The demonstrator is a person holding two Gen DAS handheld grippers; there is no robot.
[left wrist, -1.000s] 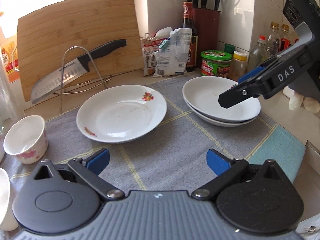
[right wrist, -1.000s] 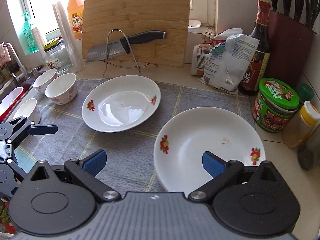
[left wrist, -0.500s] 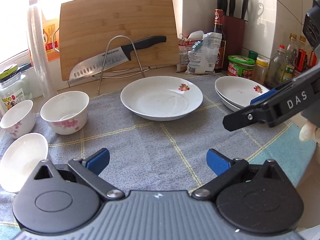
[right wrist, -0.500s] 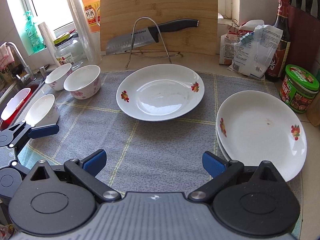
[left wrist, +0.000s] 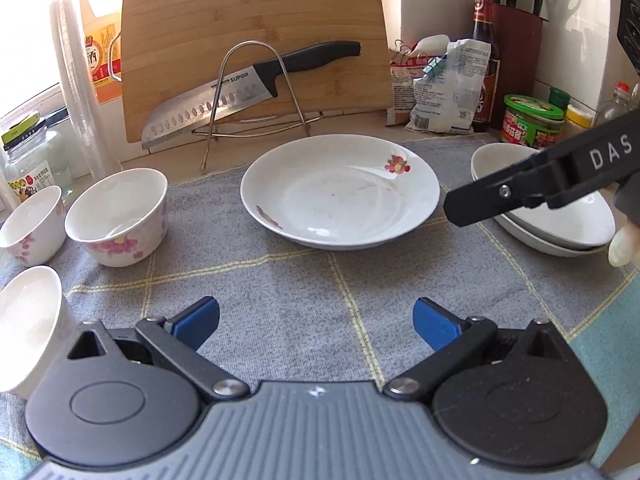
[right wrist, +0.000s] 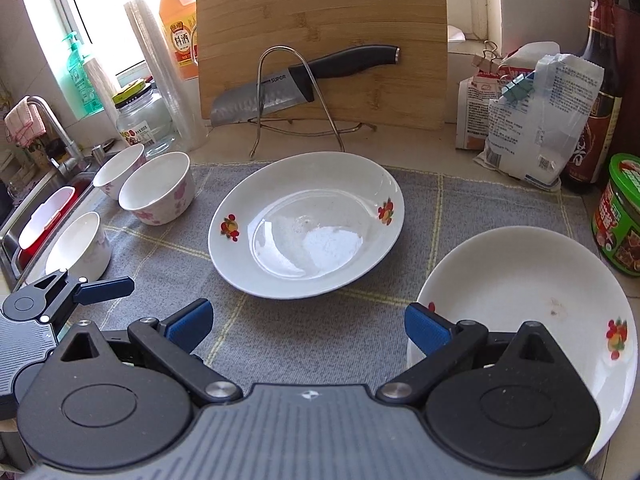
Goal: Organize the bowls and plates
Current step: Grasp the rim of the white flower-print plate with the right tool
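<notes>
Both the left gripper and right gripper hang spread and empty, the right partly hiding the stacked plates.

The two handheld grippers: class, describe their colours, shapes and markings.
Both the left gripper and right gripper have black linkage arms, round black housings, a ribbed grey body and blue fingertip pads. From the left wrist view, the right gripper's arm bears white "DAS" lettering.
</notes>
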